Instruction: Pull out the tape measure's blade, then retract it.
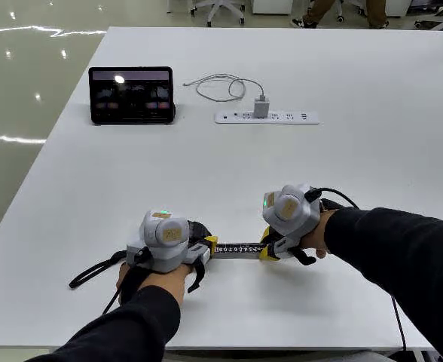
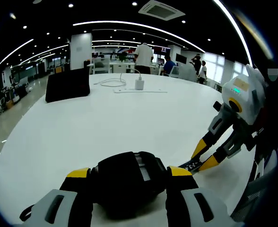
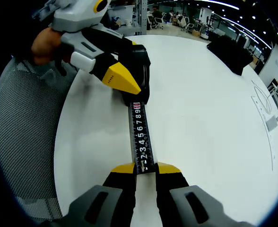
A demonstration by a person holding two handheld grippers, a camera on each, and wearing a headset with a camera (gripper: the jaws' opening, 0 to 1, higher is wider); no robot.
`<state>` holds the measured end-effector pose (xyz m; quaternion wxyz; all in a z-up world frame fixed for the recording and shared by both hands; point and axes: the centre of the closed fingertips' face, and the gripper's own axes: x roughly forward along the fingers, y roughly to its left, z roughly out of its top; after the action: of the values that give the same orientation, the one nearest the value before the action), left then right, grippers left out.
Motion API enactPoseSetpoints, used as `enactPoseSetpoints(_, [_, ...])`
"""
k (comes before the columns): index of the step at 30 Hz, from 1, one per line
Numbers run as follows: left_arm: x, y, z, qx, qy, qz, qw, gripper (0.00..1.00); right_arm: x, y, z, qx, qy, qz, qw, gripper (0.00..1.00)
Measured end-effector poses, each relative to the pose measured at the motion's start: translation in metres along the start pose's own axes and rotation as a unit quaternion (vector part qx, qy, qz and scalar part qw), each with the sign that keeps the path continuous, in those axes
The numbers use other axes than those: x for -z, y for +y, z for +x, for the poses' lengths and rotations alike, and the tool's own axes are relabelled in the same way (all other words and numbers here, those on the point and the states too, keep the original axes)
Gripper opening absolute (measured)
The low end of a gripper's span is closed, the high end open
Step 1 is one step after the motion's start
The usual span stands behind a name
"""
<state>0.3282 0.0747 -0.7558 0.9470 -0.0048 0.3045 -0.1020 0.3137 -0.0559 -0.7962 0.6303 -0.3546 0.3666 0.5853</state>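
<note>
We clamp the tape measure case in the left gripper near the 6 o'clock edge of the table as anchor, so the right gripper, at its 3 o'clock and pinching the end of the blade, can pull (short run out).

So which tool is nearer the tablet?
Left. The left tool, gripping the tape measure, sits nearly opposite the tablet; the right tool, gripping the blade, is further right.

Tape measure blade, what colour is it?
Blade: black with white numerals, clearest in the right gripper view.
</note>
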Motion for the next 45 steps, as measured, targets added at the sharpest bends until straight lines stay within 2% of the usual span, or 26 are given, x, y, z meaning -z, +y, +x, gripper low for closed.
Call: enactPoseSetpoints(45, [-0.001,0.001,0.001,0.001,-0.004,-0.007,1.0,0.58,-0.024,0.001,0.013,0.004,-0.018,0.004,0.9998,0.11])
